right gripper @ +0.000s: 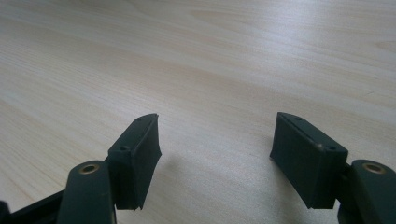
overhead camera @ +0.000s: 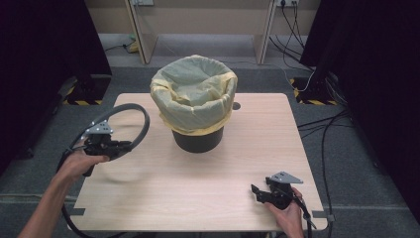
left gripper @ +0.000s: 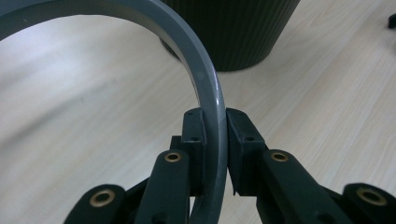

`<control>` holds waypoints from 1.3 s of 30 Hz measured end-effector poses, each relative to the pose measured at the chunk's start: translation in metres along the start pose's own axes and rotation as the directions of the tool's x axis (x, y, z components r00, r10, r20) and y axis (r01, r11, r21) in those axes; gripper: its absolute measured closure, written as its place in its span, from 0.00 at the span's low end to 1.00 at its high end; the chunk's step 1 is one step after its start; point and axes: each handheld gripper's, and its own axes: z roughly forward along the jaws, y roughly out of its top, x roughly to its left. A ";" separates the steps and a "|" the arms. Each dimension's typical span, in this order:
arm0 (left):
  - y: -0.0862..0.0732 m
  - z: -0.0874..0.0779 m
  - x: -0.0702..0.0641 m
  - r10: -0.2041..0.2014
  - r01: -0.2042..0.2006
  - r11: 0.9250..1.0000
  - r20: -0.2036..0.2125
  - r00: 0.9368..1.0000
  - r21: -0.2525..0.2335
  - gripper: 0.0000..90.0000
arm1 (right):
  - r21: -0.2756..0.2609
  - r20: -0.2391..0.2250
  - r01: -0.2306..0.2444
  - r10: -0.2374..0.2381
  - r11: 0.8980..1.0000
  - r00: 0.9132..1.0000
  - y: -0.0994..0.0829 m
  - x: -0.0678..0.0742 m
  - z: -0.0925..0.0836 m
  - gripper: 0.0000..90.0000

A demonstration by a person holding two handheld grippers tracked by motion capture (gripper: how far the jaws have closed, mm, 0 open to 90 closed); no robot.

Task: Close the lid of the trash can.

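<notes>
A grey plastic ring (overhead camera: 140,117) hangs in the air over the table's left side, held at its near rim by my left gripper (overhead camera: 119,148). In the left gripper view the ring (left gripper: 205,79) runs up between the two pads, which press on it from both sides. A dark ribbed bin (overhead camera: 197,139) lined with a yellowish bag (overhead camera: 194,91) stands at the middle back of the table. My right gripper (overhead camera: 255,191) rests low near the front right, open, with bare wood between its fingertips (right gripper: 135,158).
The light wooden table (overhead camera: 208,188) has a small round hole (overhead camera: 236,105) behind the bin. Cables (overhead camera: 322,134) lie on the floor to the right, and black curtains stand at both sides. The bin's dark base (left gripper: 233,32) is close ahead of the left gripper.
</notes>
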 end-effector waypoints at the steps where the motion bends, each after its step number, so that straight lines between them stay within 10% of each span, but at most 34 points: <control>1: 0.007 -0.004 0.000 0.005 -0.005 1.000 0.001 1.000 -0.008 0.87 | -0.002 0.000 0.001 -0.001 1.000 1.000 0.000 0.000 0.000 0.36; 21: 0.134 -0.065 -0.013 0.115 -0.118 0.990 -0.048 0.992 -0.072 0.87 | -0.001 -0.001 -0.002 0.002 1.000 1.000 0.001 0.000 0.001 0.36; 39: 0.218 0.000 -0.078 0.238 -0.234 0.970 0.074 0.968 -0.067 0.87 | -0.002 -0.009 -0.002 0.002 1.000 1.000 0.002 -0.003 0.002 0.36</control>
